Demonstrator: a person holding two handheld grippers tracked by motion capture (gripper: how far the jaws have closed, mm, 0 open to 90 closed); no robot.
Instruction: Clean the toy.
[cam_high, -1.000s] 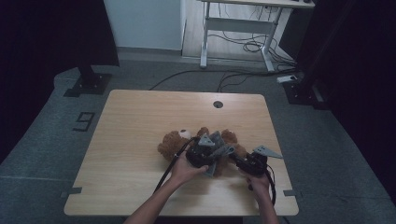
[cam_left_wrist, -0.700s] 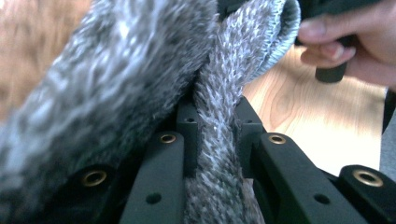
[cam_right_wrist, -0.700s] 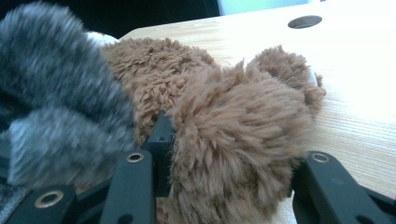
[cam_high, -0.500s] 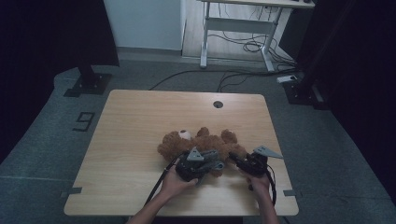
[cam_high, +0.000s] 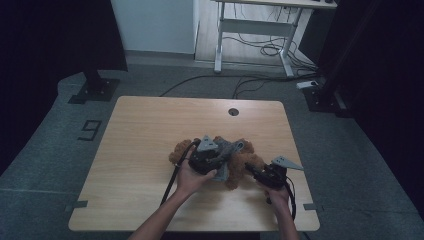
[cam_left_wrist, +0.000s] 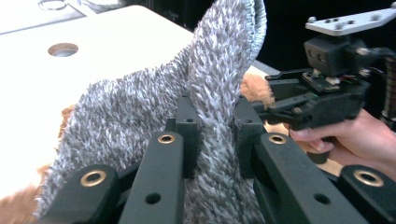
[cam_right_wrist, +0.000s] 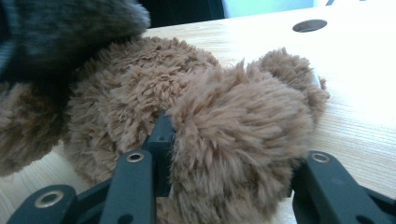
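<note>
A brown teddy bear (cam_high: 176, 151) lies near the front middle of the wooden table (cam_high: 145, 125), wearing a grey fuzzy garment (cam_high: 229, 148). My left gripper (cam_high: 221, 159) hangs over the bear's middle. It is shut on a raised fold of the grey garment (cam_left_wrist: 140, 107), which stands pinched between the jaws of the left gripper (cam_left_wrist: 215, 112). My right gripper (cam_high: 251, 170) comes in from the right and is shut on a plump brown limb of the bear (cam_right_wrist: 238, 126), so the fur hides much of the right gripper (cam_right_wrist: 229, 161). That gripper (cam_left_wrist: 268, 108) also appears in the left gripper view.
A round cable hole (cam_high: 233, 111) sits near the table's far edge. Beyond the table stand a white desk frame (cam_high: 250, 30) with floor cables (cam_high: 260, 50) and two black stand bases (cam_high: 95, 90). A "9" mark (cam_high: 90, 130) is on the floor at the left.
The left gripper dipped toward the near edge half a second ago and has since come back up over the bear, lifting the grey garment. The right gripper stayed put.
</note>
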